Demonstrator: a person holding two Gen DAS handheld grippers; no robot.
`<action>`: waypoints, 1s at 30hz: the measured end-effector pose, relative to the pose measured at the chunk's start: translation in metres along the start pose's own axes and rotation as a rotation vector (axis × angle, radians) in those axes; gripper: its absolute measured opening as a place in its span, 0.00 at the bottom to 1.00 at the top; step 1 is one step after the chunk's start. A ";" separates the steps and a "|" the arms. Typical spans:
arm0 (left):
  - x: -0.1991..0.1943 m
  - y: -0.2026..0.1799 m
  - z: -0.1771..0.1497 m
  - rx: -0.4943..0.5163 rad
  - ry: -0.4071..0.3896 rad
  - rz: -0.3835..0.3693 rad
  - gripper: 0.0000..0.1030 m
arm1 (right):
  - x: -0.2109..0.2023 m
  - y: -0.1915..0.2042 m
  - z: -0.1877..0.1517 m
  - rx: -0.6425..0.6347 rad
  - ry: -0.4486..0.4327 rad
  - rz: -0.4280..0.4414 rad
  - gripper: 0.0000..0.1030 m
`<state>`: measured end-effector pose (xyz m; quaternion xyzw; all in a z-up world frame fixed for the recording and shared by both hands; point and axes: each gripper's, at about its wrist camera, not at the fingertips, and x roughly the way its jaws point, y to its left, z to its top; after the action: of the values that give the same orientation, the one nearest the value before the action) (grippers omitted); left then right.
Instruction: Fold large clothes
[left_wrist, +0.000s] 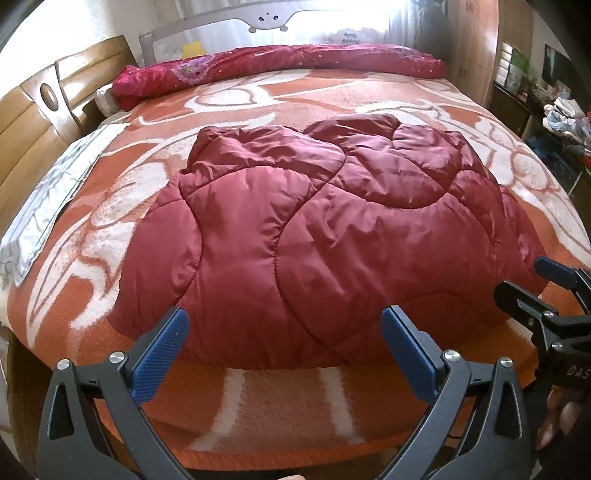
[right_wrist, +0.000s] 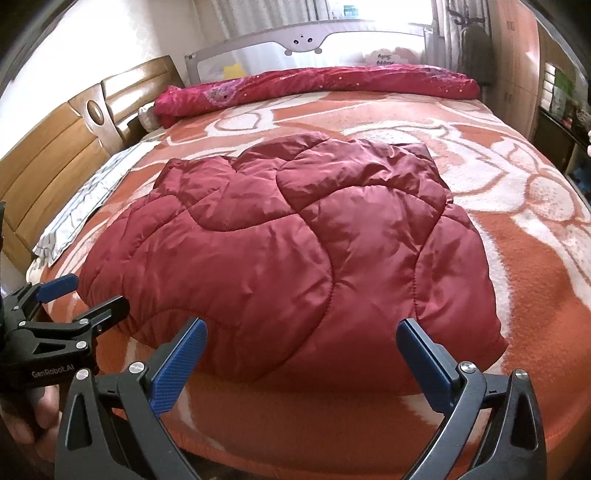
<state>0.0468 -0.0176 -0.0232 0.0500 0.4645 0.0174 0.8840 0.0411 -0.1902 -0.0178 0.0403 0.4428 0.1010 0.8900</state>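
A dark red quilted padded coat (left_wrist: 295, 236) lies folded in a puffy bundle on the orange-and-white patterned blanket (left_wrist: 280, 398) covering the bed, near its front edge. The left tool (left_wrist: 284, 354) and the right tool (right_wrist: 301, 363) both hover just short of the coat's near edge, blue-padded fingers (right_wrist: 181, 365) spread wide and pinching nothing.

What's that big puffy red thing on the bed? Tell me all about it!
It's a dark red quilted coat, shiny and puffy, with curvy stitched lines making big padded patches. It lies flat and already folded into a rumpled bundle on the orange-and-white blanket, near the bed's front edge. Only the blanket touches it. Both open grippers, left and right, hover just before its near edge.
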 end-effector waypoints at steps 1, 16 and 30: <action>0.000 0.000 0.000 0.001 0.001 -0.001 1.00 | 0.000 0.000 0.000 0.000 0.001 0.001 1.00; -0.002 0.002 0.010 -0.006 -0.011 -0.010 1.00 | 0.000 0.003 0.014 -0.013 -0.013 -0.004 1.00; -0.002 0.000 0.012 0.000 -0.012 -0.007 1.00 | 0.003 0.005 0.014 -0.016 0.004 -0.001 1.00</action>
<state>0.0555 -0.0181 -0.0148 0.0484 0.4592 0.0143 0.8869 0.0530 -0.1842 -0.0104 0.0330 0.4439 0.1043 0.8894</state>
